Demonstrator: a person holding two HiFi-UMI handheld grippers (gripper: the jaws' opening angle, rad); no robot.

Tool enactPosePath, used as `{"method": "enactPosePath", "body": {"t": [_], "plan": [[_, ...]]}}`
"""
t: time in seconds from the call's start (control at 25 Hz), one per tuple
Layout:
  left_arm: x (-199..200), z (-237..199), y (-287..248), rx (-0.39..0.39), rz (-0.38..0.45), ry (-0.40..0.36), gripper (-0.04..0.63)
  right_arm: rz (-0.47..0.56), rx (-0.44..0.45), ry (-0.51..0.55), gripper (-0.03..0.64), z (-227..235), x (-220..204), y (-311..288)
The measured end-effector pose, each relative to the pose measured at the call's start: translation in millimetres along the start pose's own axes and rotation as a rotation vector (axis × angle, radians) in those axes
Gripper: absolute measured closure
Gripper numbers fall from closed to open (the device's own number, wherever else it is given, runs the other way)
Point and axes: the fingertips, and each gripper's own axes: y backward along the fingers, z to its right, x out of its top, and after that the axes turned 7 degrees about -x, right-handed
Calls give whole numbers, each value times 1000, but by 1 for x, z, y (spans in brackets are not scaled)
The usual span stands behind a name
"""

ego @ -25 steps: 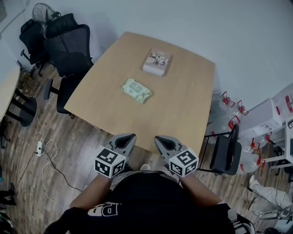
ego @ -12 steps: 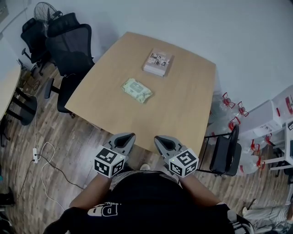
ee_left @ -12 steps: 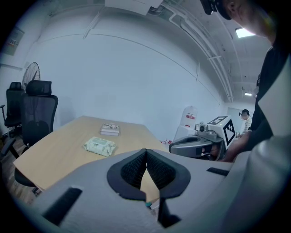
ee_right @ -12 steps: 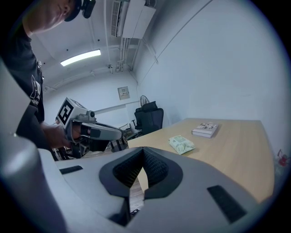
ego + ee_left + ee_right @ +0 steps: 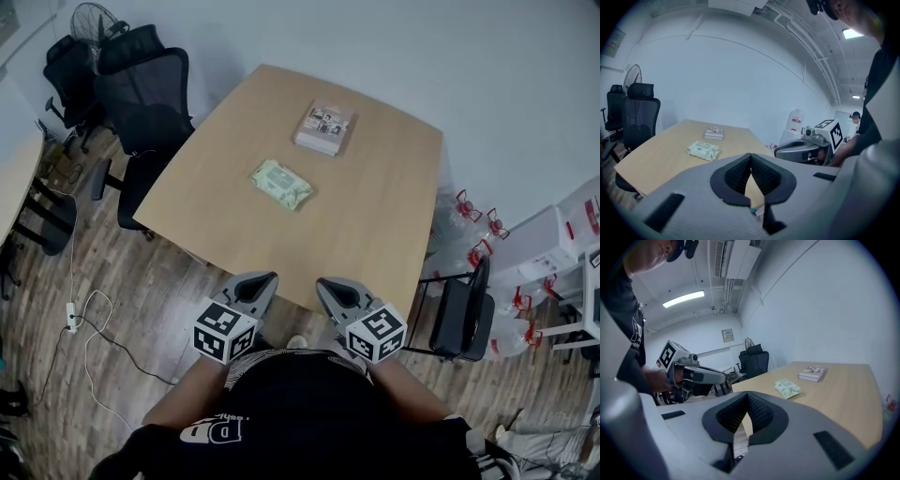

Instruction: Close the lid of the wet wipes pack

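Off the near edge of the table [image 5: 375, 244], the left gripper [image 5: 262, 279] and right gripper [image 5: 324, 283], 2 empty claws with jaws pressed together, sit well apart from the wet wipes pack [image 5: 281, 185] lying mid-table, so a hasty reach may shove the light pack aside.

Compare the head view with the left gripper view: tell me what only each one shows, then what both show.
Only the head view shows the wooden floor and the white power strip lying on it.

Only the left gripper view shows the ceiling light and how the left gripper stands: jaws closed together, nothing between them.

Both show the table, the wet wipes pack and the book on it, the black office chair, the fan and the right gripper.
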Motion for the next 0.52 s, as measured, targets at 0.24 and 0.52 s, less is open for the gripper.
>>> {"method": "enactPosePath", "body": {"t": [0.24, 0.52], "plan": [[0, 0, 0, -1, -6, 0, 578, -5, 2, 2, 612, 0, 1, -1], [-2, 3, -1, -6, -7, -1, 577, -14, 6, 10, 612, -2, -4, 1]]}}
